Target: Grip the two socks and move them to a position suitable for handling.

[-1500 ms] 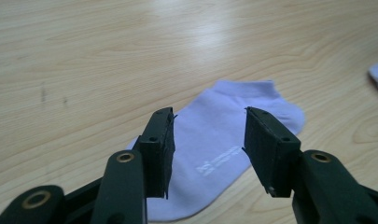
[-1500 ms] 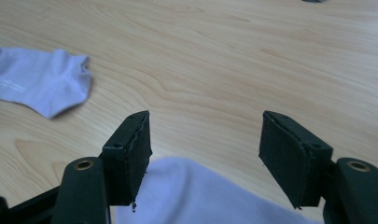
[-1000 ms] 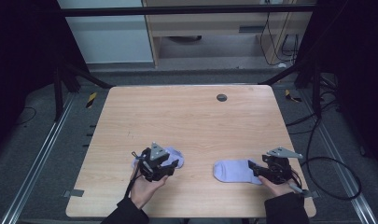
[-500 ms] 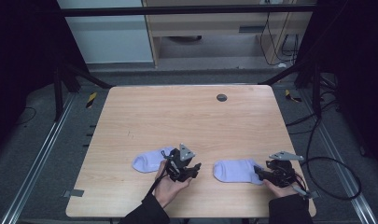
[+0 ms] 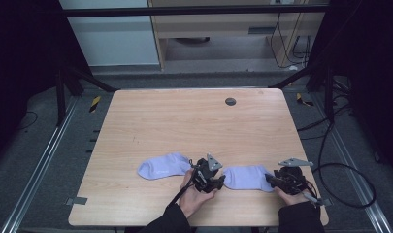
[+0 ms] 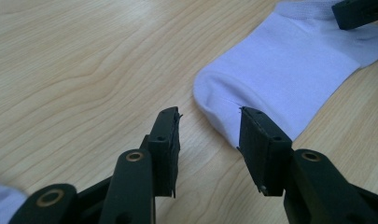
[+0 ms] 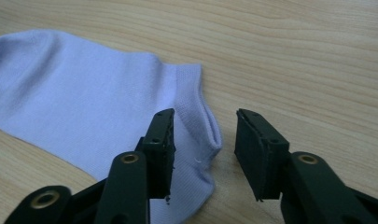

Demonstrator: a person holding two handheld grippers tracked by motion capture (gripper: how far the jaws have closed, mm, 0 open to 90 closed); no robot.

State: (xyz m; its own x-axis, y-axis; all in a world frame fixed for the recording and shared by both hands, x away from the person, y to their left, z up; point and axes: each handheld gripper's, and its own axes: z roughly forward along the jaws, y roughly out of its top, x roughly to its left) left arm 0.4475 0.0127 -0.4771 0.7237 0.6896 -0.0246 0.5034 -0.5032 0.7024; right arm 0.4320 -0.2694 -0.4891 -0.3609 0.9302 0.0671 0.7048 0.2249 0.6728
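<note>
Two lavender socks lie flat near the front edge of the wooden table (image 5: 184, 121). My left gripper (image 5: 221, 179) sits between them with its jaws open, level with the rounded toe of the right sock (image 5: 246, 176) (image 6: 289, 65). The toe tip lies just ahead of its right jaw. The left sock (image 5: 162, 166) lies free behind it, a corner showing as a lavender patch (image 6: 2, 203). My right gripper (image 5: 269, 178) (image 7: 204, 116) is open at the right sock's (image 7: 79, 98) cuff. The cuff edge reaches into the gap and the left jaw hangs over the fabric.
A small dark round disc (image 5: 230, 101) lies near the table's far edge. A black cable (image 5: 330, 170) trails off the right side from the right gripper. The right gripper's jaw tip (image 6: 359, 11) shows at the sock's far end. Bare wood covers the table's middle and back.
My left gripper has moved right, off the left sock, which stays flat on the table, and now faces the right sock's toe. The right gripper has barely shifted.
</note>
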